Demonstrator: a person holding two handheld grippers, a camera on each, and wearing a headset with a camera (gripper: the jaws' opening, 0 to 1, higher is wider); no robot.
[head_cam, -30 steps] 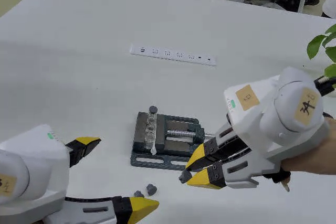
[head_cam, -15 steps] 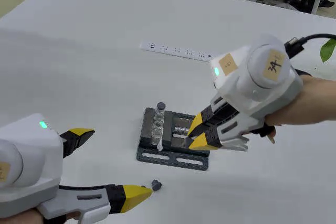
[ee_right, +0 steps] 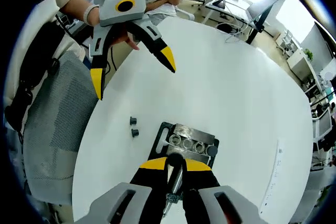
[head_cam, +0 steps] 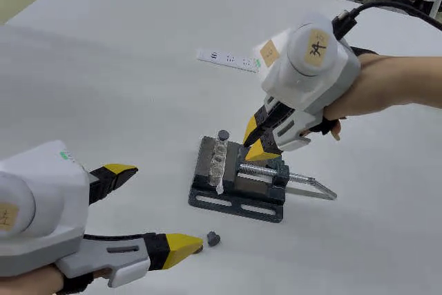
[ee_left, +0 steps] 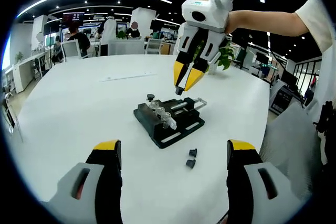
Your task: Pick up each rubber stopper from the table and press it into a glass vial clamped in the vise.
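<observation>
Right gripper (head_cam: 255,144) pinches a stopper (ee_right: 176,160) above the vise (head_cam: 238,195); next, lower it squarely into an open vial (head_cam: 219,162). Left gripper (head_cam: 164,206) gapes wide by the near edge of the table (head_cam: 103,67)

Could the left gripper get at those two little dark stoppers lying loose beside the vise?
Probably yes. The left gripper is open, and the loose stoppers lie on bare table just ahead of its jaws, with nothing in between; the vise stands farther off.
</observation>
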